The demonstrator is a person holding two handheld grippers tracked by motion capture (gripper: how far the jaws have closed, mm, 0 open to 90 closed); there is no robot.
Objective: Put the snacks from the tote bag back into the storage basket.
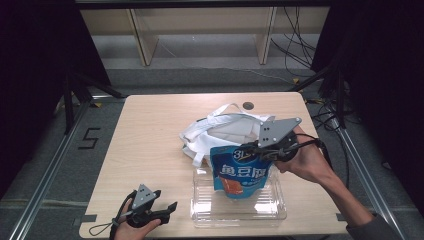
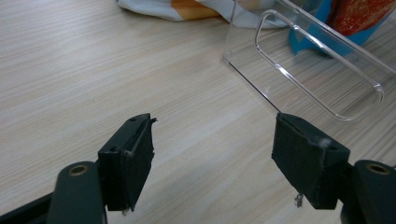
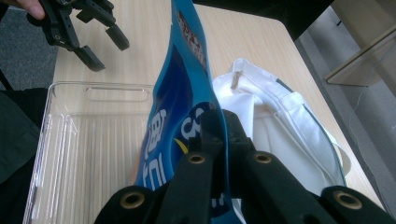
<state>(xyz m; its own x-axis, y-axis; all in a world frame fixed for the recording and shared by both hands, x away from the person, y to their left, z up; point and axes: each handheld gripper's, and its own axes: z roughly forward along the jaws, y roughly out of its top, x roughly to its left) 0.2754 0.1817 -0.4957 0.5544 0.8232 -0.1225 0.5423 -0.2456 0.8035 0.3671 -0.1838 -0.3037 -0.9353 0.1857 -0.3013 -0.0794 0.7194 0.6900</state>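
A blue snack bag (image 1: 240, 172) with white characters hangs upright over a clear plastic bin (image 1: 239, 209); whether its lower end rests on the bin's floor I cannot tell. My right gripper (image 1: 256, 148) is shut on the bag's top edge, and in the right gripper view the jaws pinch the blue bag (image 3: 187, 79) from both sides. Behind the bin lies a white cloth tote bag (image 1: 225, 131). My left gripper (image 1: 169, 210) rests near the table's front left, open and holding nothing, its jaws (image 2: 212, 156) pointing at bare wood beside the bin's corner (image 2: 280, 70).
The wooden table (image 1: 150, 145) has bare room on its left half. A small dark round disc (image 1: 248, 105) sits at the far edge. Behind the table stand wooden shelf legs and loose cables on the floor. The tote bag (image 3: 280, 121) crowds the bin's far side.
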